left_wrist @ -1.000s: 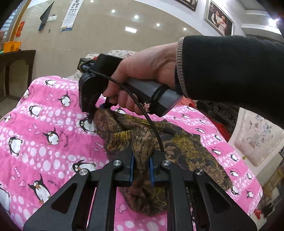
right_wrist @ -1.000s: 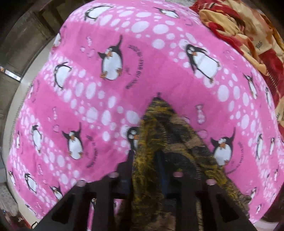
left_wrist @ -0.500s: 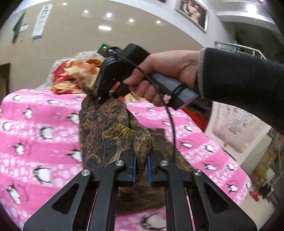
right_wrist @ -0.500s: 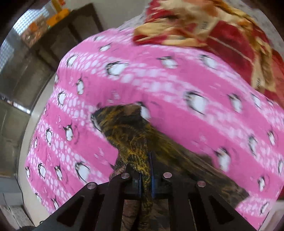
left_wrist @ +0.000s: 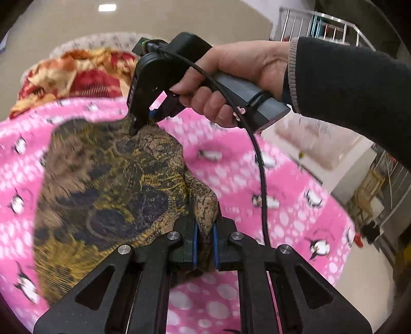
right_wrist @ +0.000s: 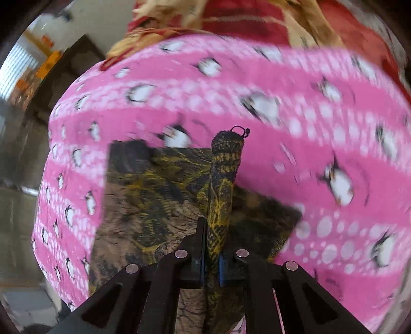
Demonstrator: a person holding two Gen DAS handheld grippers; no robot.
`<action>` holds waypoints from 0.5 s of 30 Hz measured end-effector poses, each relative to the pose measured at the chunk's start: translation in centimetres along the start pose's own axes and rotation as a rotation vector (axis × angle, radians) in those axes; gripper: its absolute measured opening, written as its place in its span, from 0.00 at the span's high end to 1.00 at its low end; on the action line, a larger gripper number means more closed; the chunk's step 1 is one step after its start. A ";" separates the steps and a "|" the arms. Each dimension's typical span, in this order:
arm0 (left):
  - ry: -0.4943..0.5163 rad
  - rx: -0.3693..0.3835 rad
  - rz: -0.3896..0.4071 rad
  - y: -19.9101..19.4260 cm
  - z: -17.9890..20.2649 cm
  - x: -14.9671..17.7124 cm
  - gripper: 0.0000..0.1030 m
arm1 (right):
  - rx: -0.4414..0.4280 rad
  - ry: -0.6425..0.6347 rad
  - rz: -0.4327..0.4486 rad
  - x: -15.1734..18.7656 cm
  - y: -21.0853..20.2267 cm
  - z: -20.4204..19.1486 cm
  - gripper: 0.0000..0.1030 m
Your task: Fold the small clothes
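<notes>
Both pinching brown patterned garment (left_wrist: 108, 190): left gripper (left_wrist: 204, 241) bottom centre, right gripper (left_wrist: 140, 120) upper centre. Cloth lifted over pink penguin blanket (left_wrist: 282, 205); open blanket lower right.

A beige wall (left_wrist: 64, 28) rises far beyond the tongs, with a bright ceiling light (left_wrist: 106, 7) glowing above it. Up and to the right of the tongs stands a metal railing (left_wrist: 321, 28). Low to their right lies pale floor (left_wrist: 364, 277), with wooden furniture (left_wrist: 370, 185), blurred, beside it. In the right wrist view, a dark wooden cabinet (right_wrist: 69, 66) stands up and left of the tongs, and a bright window (right_wrist: 18, 66) shines further left.
</notes>
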State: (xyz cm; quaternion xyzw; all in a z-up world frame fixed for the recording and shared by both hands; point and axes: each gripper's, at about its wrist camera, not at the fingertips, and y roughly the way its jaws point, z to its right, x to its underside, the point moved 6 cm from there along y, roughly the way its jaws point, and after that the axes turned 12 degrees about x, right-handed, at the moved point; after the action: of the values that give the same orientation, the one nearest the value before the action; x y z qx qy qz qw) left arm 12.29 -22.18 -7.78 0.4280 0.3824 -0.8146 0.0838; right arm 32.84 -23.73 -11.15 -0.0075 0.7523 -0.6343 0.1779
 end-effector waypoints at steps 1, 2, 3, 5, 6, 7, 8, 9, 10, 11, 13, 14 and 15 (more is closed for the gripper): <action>-0.005 0.000 -0.021 0.7 0.1 0.5 0.93 | -0.018 0.028 -0.004 0.4 1.0 0.7 0.94; -0.006 -0.001 -0.040 1.2 0.1 1.0 0.93 | -0.018 0.045 -0.004 1.0 2.2 1.4 0.94; -0.006 -0.004 -0.062 1.7 0.1 1.4 0.93 | -0.015 0.055 0.004 1.4 2.6 1.7 0.94; -0.023 0.012 -0.093 2.4 0.0 2.0 0.93 | -0.030 0.087 0.046 1.9 3.1 2.4 0.73; -0.032 0.019 -0.096 2.5 0.0 2.1 0.92 | -0.021 0.110 0.068 2.2 3.1 2.9 0.66; -0.046 0.030 -0.093 2.3 -0.1 2.1 0.90 | -0.029 0.134 0.089 2.5 2.8 3.4 0.62; -0.065 0.048 -0.096 2.1 -0.3 2.2 0.85 | -0.044 0.147 0.105 2.7 2.4 3.7 0.62; -0.097 0.085 -0.105 1.7 -0.3 2.3 0.81 | -0.039 0.165 0.134 3.1 1.6 4.2 0.62; -0.112 0.101 -0.110 1.1 -0.3 2.5 0.81 | -0.029 0.182 0.164 3.4 0.6 4.8 0.62; -0.117 0.117 -0.117 0.4 -0.1 2.9 0.81 | -0.025 0.197 0.187 3.8 -0.2 5.2 0.62; -0.114 0.136 -0.117 -2.1 0.0 3.7 0.81 | -0.032 0.220 0.269 5.2 -3.5 5.6 0.62; -0.109 0.127 -0.109 -3.3 -0.2 3.8 0.81 | -0.036 0.202 0.304 5.8 -4.9 5.3 0.62; -0.113 0.106 -0.090 -4.9 -0.7 3.9 0.81 | -0.043 0.145 0.359 7.1 -6.9 4.1 0.62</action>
State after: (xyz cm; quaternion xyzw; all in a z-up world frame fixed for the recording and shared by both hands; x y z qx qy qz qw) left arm 8.08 -17.54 -8.32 0.3678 0.3521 -0.8595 0.0457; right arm 25.85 -30.70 -6.92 0.1688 0.7659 -0.5750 0.2331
